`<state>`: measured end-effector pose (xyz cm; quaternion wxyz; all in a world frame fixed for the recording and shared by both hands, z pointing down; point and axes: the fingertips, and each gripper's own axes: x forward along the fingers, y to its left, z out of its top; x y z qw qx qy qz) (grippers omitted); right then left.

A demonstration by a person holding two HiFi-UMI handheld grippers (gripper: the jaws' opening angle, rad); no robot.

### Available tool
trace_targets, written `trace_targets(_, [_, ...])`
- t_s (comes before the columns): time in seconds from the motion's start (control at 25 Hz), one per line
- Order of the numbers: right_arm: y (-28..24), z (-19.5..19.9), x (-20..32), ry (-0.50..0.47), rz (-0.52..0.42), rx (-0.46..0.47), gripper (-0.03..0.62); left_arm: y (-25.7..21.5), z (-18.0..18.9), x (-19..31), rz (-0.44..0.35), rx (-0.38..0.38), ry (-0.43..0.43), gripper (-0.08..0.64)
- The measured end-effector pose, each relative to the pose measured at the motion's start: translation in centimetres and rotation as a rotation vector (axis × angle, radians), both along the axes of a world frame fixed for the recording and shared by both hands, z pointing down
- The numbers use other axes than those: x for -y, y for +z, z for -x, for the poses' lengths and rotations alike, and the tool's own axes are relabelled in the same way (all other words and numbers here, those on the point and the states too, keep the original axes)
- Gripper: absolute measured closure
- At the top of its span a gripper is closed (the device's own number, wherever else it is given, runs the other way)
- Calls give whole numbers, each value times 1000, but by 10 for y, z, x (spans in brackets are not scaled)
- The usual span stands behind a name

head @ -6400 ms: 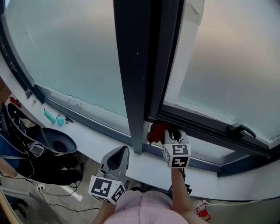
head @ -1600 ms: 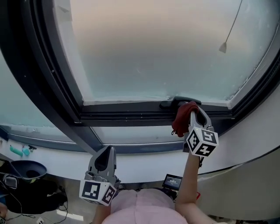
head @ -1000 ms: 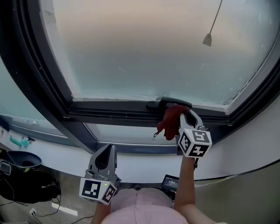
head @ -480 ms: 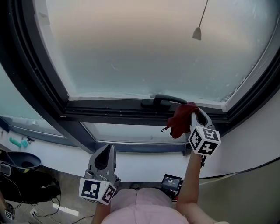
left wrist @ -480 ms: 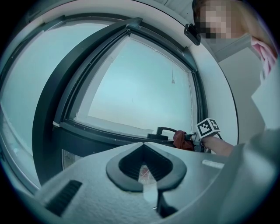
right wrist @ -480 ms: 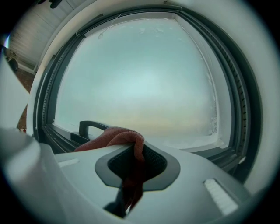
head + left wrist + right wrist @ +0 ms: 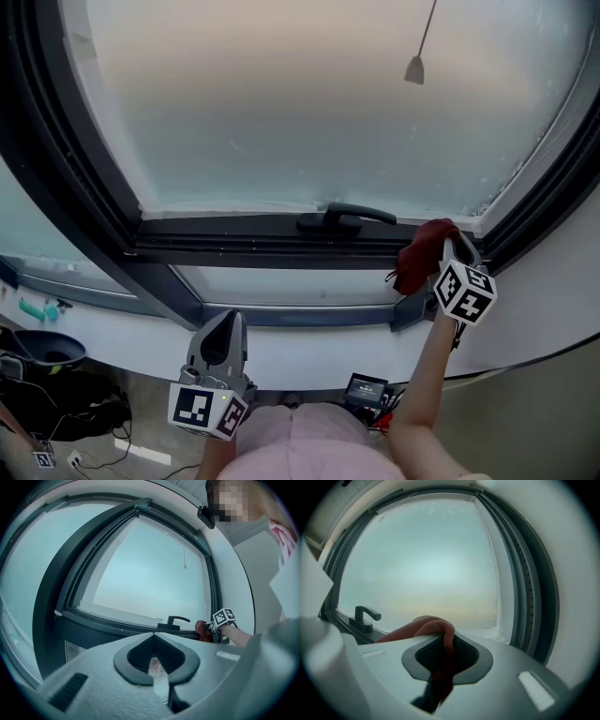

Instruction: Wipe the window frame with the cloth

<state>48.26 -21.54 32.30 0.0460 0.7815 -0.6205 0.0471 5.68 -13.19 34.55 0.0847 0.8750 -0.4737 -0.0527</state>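
The right gripper (image 7: 450,242) is clamped tight on the red cloth (image 7: 419,264). The cloth touches the dark window frame (image 7: 234,246) near its right corner, right of the handle (image 7: 342,217). The left gripper (image 7: 227,319) hangs low and near, jaws together, holding nothing.

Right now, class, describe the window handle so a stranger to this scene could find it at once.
Start at the big frosted pane and drop to the dark frame rail along its bottom edge. The handle sits on that rail, left of the red cloth in the right gripper: the only black lever there.
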Motion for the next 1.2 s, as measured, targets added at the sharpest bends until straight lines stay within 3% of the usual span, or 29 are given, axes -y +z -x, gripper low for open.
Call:
trace_targets(0.52, [5,-74,-19,143,-2,22,541,-3,-2,1,1,8,3,563])
trace_targets(0.76, [2,-78,-13,145,-7,-10,541,-5,-1,2,-19,5,16,563])
trace_targets(0.96, [-11,-52,-29,131,-37,-36,541,-5,10,-3,-14,3,39,563])
trace_targets(1.2, [-51,39,-41,-6,-140,-76,541,-12,24,-6,-22,2,75,563])
